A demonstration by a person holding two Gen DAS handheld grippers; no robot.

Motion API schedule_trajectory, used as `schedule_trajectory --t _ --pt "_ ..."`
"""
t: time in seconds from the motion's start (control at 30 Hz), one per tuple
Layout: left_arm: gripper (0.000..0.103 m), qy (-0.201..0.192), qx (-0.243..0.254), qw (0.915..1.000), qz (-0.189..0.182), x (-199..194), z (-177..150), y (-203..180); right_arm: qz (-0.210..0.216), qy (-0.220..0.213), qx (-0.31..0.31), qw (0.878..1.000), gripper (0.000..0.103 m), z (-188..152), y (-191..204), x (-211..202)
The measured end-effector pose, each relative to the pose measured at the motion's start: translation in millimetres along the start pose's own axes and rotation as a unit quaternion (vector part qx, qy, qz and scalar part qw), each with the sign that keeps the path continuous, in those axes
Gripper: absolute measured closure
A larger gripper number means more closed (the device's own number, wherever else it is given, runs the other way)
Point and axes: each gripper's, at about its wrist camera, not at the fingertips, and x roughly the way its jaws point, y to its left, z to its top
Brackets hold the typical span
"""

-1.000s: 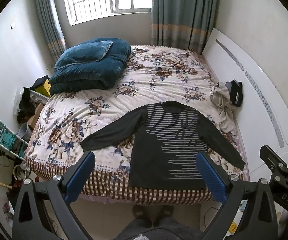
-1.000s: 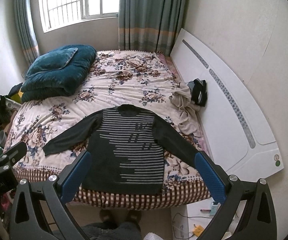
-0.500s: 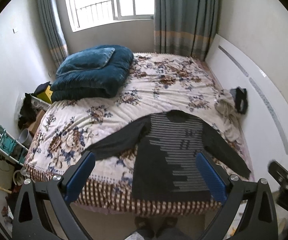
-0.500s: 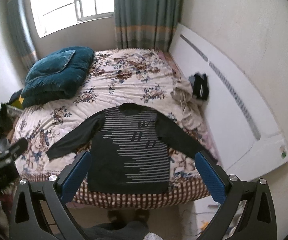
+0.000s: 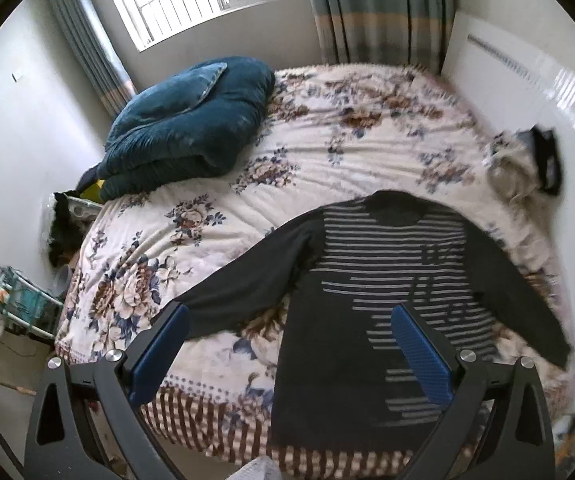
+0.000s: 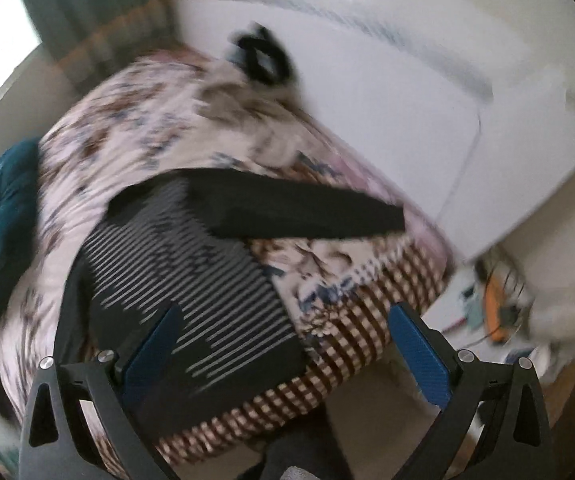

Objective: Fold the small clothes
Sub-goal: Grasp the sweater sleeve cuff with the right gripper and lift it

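You are standing at the foot of a bed [image 5: 367, 128] covered in a cream floral bedspread, holding one gripper in each hand. A dark long-sleeved sweater [image 5: 367, 280] with pale horizontal stripes lies face up and flat on the near half of the bed, collar toward the far end and hem at the checked edge closest to you. Both sleeves are spread outward and down from the shoulders, the one on your left [image 5: 247, 280] reaching toward the near left corner and the one on your right [image 6: 295, 204] pointing toward the white headboard panel [image 6: 427, 140] along the wall. Your left gripper [image 5: 287, 344] has its blue-padded fingers spread wide with nothing between them, hanging above the near edge of the bed over the left sleeve and the sweater's lower left side. Your right gripper [image 6: 283, 344] is likewise spread wide and empty, held above the sweater's lower right corner; this view is tilted and blurred, so fine detail is lost. Judging by how the garment lies, no fold has been made yet: it is laid out ready, and the sleeves and body all remain to be folded in. Elsewhere, a folded teal quilt [image 5: 191, 120] sits on the far left of the bed, and a small heap of other clothes [image 5: 527, 160] rests on the right side near the panel.
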Motion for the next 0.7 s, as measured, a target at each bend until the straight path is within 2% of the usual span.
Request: schedule_trajectory --t 0.1,0.17,0.23,0.3,0.43,0.5,0.6,0.7 --pt "0.0 0.026 0.012 0.9992 0.03 52.8 0.1 -37.7 0.014 0.032 0.081 0.996 0.011 27.3 -56.6 92.0" --pt "0.0 0.052 0.017 0.9981 0.028 93.2 -4.6 -65.2 0.013 0.058 0.133 0.989 0.02 42.1 -93.9 155.7" --pt "0.0 0.078 0.027 0.9959 0.037 132.2 -12.0 -87.9 0.014 0.086 0.189 0.978 0.023 51.6 -123.2 216.2" --pt "0.0 0.102 0.033 0.9937 0.032 164.7 -21.1 -105.1 0.018 0.095 0.251 0.963 0.024 57.8 -156.7 264.3" --pt "0.0 0.155 0.03 0.9871 0.027 232.7 -46.4 -132.7 -0.008 0.081 0.327 0.942 0.025 68.7 -208.2 334.9" --pt "0.0 0.175 0.026 0.9838 0.027 263.7 -58.5 -142.2 -0.014 0.079 0.35 0.933 0.031 74.2 -228.1 371.1" --pt "0.0 0.187 0.027 0.9815 0.03 295.8 -73.0 -151.4 -0.017 0.071 0.381 0.922 0.038 77.8 -245.7 405.5" --pt "0.0 0.205 0.033 0.9779 0.025 328.0 -85.8 -164.5 -0.016 0.031 0.403 0.915 0.048 82.9 -250.8 420.2"
